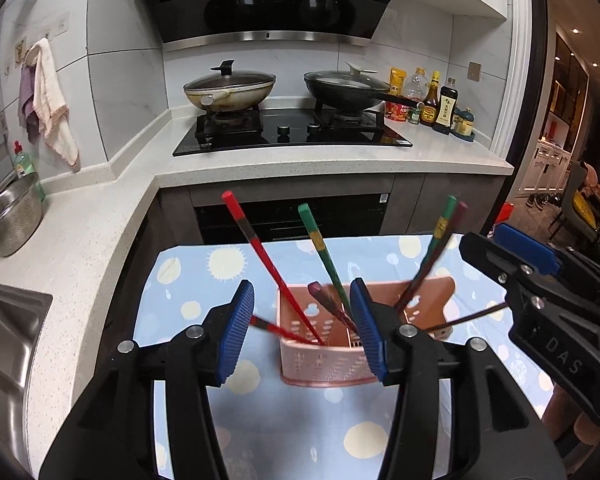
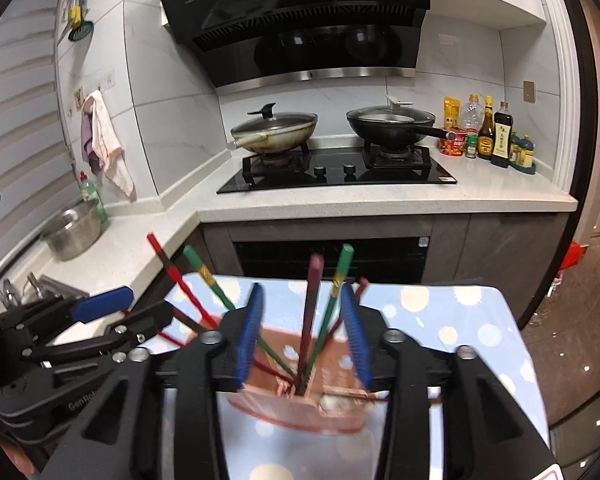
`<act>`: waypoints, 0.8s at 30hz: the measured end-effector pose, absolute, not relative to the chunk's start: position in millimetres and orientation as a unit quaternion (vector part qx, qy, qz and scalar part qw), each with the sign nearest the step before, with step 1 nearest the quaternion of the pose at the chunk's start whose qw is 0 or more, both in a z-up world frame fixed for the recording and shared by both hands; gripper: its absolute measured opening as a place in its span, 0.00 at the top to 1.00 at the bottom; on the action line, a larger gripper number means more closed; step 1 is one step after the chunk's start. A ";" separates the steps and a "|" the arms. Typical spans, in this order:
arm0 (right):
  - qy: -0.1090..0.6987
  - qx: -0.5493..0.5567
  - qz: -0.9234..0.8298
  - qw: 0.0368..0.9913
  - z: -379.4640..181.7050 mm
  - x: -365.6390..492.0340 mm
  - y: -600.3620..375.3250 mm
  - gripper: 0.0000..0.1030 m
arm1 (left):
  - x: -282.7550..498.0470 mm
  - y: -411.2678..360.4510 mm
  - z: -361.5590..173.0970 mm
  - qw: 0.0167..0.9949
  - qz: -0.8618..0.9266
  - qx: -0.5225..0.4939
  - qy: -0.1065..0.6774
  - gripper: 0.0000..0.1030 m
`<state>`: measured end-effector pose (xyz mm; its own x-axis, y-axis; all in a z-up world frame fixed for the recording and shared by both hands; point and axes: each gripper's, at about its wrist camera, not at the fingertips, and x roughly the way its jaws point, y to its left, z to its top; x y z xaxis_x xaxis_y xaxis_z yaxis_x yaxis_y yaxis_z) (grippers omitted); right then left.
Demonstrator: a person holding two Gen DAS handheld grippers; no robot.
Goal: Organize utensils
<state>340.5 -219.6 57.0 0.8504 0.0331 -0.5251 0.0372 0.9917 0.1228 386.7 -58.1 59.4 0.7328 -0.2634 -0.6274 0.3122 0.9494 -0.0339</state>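
A pink holder of chopsticks stood on a sun-patterned cloth before a counter and stove. Left gripper and right gripper were both open, gripping nothing. In the right view the holder was blurred, its base hidden.

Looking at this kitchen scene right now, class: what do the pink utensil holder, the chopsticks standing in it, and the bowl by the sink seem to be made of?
Pink utensil holder: probably moulded plastic, matt, with punched drain holes. Chopsticks: likely lacquered wood or plastic, glossy red, green and dark bands; the look leaves it open. Bowl: stainless steel, shiny and perforated like a colander.
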 end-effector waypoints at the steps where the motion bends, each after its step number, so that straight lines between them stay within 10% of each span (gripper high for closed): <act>1: 0.276 0.063 -0.003 0.959 57.2 333.8 -220.0 0.52 | 381.5 -56.1 59.3 0.930 -0.151 0.035 0.332 0.42; 14: 0.366 0.106 -0.031 0.924 22.5 237.5 -226.7 0.38 | 290.2 -37.6 54.4 0.938 -0.106 0.031 0.328 0.12; 24: 0.388 0.079 -0.038 0.917 19.7 195.6 -209.6 0.23 | 249.2 -37.0 45.4 0.926 -0.105 0.019 0.361 0.08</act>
<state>195.6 -209.6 19.7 0.6957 -0.0081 -0.7183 0.1301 0.9848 0.1149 249.2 -37.0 45.4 0.7170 -0.1820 -0.6729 0.2088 0.9771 -0.0418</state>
